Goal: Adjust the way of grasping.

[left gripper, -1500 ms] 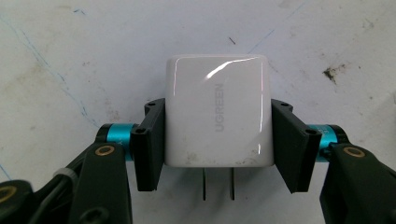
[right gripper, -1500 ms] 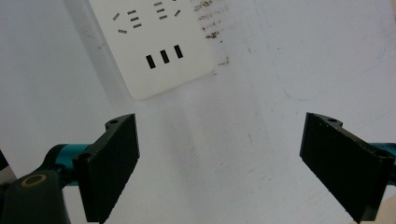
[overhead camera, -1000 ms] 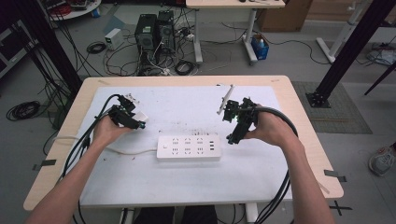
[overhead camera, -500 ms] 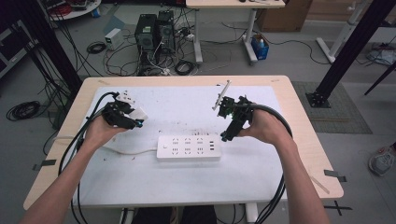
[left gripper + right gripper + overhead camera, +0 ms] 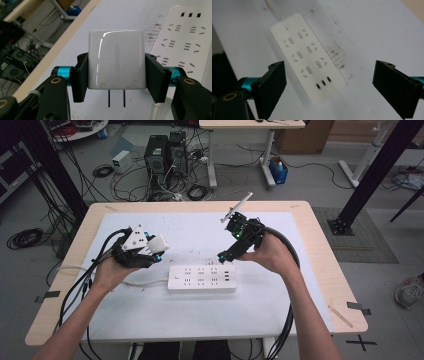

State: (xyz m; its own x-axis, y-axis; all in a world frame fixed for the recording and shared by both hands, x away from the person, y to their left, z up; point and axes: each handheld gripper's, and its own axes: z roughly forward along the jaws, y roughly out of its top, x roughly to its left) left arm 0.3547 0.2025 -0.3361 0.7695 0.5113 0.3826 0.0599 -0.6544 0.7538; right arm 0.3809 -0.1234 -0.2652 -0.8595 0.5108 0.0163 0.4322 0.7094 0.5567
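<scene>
your high view hangs above your side of the table (image 5: 310,270) and looks forward and down, far enough off to take in the whole top, your forearms and the floor beyond. the left gripper view rides on your left gripper (image 5: 117,75) and looks along its jaws from very close, with the white charger (image 5: 116,60) right before the lens and the table edge slanting behind it. the right gripper view rides on your right gripper (image 5: 337,87) and looks down at the table from a little above. all three views share the white power strip (image 5: 201,278) (image 5: 185,37) (image 5: 308,56).
</scene>
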